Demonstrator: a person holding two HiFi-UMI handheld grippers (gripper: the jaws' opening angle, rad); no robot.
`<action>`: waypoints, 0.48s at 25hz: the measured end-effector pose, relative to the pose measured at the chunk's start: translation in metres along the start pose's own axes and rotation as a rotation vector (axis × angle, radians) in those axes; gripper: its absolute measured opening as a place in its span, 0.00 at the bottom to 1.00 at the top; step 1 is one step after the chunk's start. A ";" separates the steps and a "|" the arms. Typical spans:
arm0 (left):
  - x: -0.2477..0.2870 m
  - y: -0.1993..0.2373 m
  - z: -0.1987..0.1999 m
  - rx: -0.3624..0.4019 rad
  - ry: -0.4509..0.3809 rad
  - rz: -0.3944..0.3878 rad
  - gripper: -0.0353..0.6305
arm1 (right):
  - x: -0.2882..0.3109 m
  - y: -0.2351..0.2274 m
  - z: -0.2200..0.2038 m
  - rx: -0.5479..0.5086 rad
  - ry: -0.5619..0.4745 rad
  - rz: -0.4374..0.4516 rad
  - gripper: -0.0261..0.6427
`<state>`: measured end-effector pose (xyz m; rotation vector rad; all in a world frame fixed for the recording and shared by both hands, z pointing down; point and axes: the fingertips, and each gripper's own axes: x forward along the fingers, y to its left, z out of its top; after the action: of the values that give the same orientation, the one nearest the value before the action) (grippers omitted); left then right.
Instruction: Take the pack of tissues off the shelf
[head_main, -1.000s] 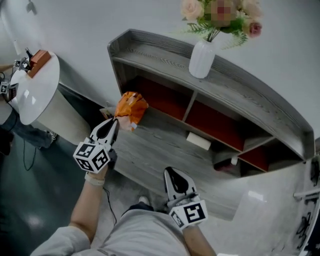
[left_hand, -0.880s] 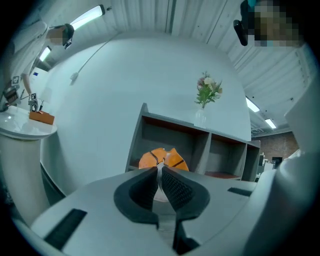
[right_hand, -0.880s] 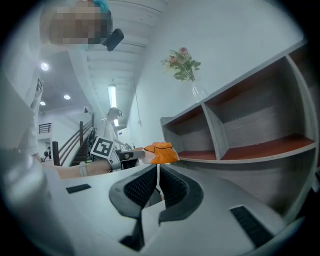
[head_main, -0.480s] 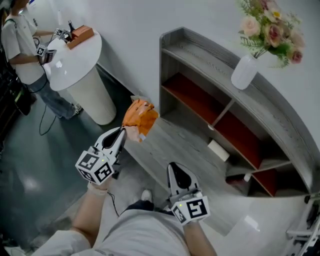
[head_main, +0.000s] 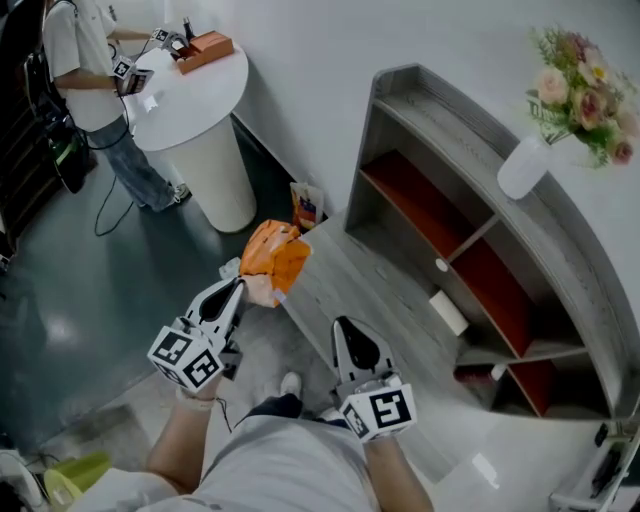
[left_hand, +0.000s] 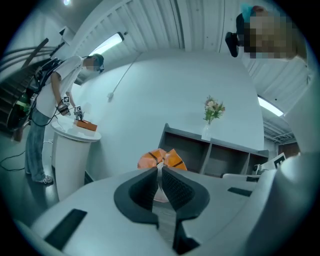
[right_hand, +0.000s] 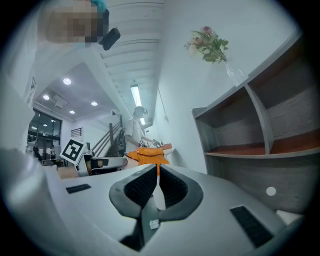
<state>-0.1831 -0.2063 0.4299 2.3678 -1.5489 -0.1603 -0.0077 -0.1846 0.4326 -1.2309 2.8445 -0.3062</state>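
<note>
Left hand-held gripper (head_main: 238, 286): jaws clamped on the edge of the orange pack of tissues (head_main: 276, 262) — pack held in the air, apart from the shelf (head_main: 452, 118). Right hand-held gripper (head_main: 345, 326): jaws together, nothing between them.

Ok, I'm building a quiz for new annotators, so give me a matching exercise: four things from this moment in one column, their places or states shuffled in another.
Things:
1. pack of tissues
2. vase
3. white box
4. right gripper

Places or states:
A. jaws together, nothing held
B. standing on top of the shelf
C. clamped in the left gripper
D. lying on the shelf's low front board

Pairs: 1-C, 2-B, 3-D, 4-A.
</note>
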 end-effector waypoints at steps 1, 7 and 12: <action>-0.005 -0.001 -0.003 -0.003 0.003 0.005 0.11 | 0.001 0.002 0.000 -0.004 0.002 0.008 0.08; -0.030 -0.008 -0.016 -0.016 0.010 0.022 0.11 | 0.008 0.010 -0.003 -0.014 0.008 0.045 0.08; -0.037 -0.017 -0.021 0.021 0.023 0.021 0.11 | 0.007 0.011 -0.002 -0.022 0.006 0.057 0.08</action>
<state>-0.1776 -0.1620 0.4417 2.3608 -1.5716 -0.1126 -0.0206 -0.1822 0.4329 -1.1524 2.8890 -0.2783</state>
